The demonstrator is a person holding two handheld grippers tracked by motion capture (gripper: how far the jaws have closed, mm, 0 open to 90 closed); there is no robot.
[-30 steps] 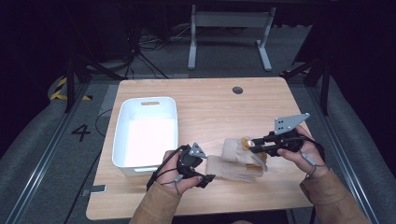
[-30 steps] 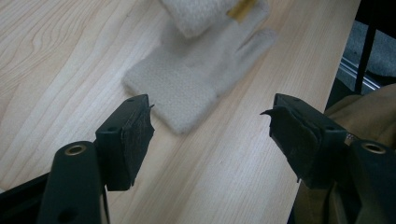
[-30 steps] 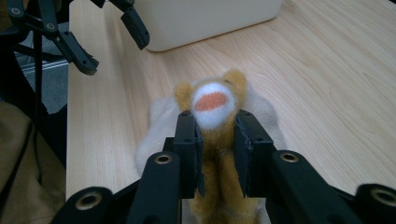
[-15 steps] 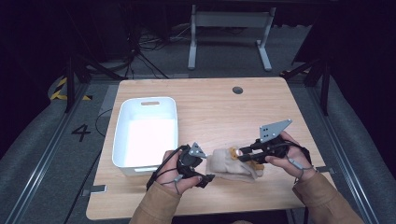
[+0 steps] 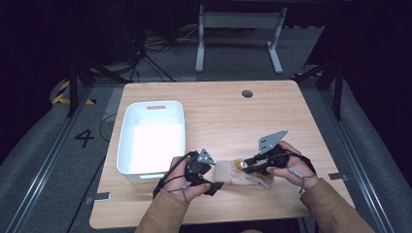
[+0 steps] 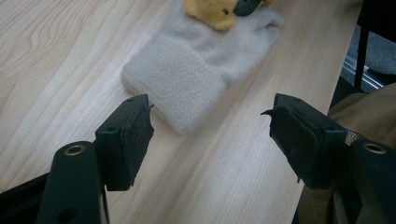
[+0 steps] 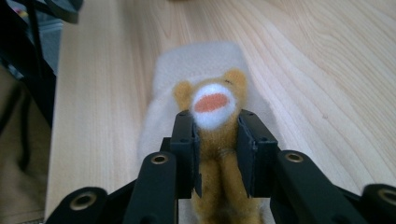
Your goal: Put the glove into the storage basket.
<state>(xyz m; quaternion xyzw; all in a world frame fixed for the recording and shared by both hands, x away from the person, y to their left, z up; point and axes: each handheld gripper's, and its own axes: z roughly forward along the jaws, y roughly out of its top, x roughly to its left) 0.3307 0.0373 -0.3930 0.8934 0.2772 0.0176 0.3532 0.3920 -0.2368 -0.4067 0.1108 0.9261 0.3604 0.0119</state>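
Your right tongs grip the soft plush bear; left tongs stand open before the limp fleece mitten: take its cuff.

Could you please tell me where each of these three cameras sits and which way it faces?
High view: above the person's side, facing forward and down on the table; forearms, left gripper, right gripper.
Left gripper view: between open jaws, toward the cream mitten.
Right gripper view: along jaws shut on the bear toy.
Shared: all show the mitten.
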